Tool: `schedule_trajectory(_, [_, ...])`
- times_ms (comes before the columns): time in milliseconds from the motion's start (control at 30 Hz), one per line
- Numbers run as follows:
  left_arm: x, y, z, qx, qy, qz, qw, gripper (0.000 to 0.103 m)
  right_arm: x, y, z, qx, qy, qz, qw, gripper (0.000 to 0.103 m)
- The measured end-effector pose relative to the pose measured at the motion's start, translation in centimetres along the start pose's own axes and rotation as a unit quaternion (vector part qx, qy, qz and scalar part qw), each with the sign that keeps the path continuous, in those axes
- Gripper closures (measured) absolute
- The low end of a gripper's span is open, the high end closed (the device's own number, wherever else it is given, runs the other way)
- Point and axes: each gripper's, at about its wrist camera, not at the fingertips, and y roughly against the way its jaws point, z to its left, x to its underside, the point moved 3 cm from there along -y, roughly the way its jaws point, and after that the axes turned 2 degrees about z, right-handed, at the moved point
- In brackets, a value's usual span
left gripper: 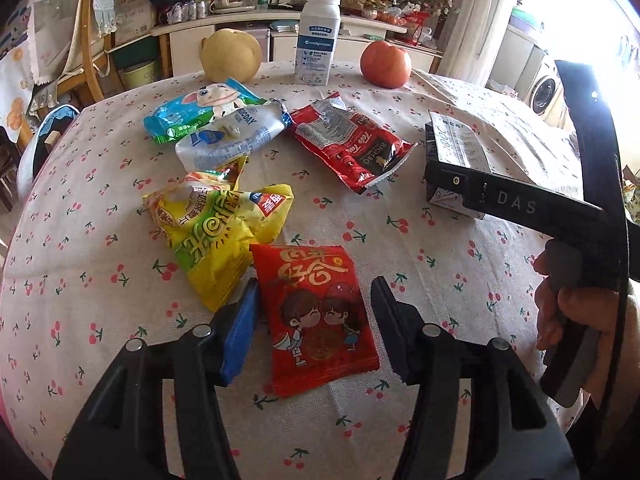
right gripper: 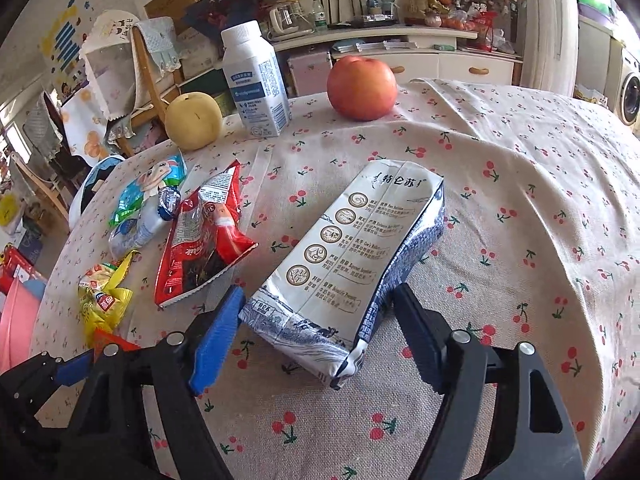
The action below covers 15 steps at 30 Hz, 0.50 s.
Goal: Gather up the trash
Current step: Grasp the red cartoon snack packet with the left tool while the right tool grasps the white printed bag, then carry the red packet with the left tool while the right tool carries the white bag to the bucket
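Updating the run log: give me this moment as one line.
left tool: open, straddling red packet | right tool: open around flattened milk carton | wrappers on table: uncollected

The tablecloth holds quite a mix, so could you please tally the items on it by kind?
Snack wrappers: 5 (red cartoon, yellow, dark red, clear-white, blue-green)
Flattened milk carton: 1
Bottle: 1
Fruit: 2 (pear, apple)
Total: 9
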Motion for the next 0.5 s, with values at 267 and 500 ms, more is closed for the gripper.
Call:
schedule_trajectory(267, [0.4,0.1,-0.1,-0.012,-0.001,-0.013,0.9998,0.051,0.3,0.7,0.4,0.009,0.022,-0.006,1.000,0.042])
schedule_trajectory(500, [0.6,0.7,0.9,-0.001,0.019,-0.019,0.9996,0.055,1.0,1.8,0.5,-0.006,0.019,-0.010,1.000,0.042])
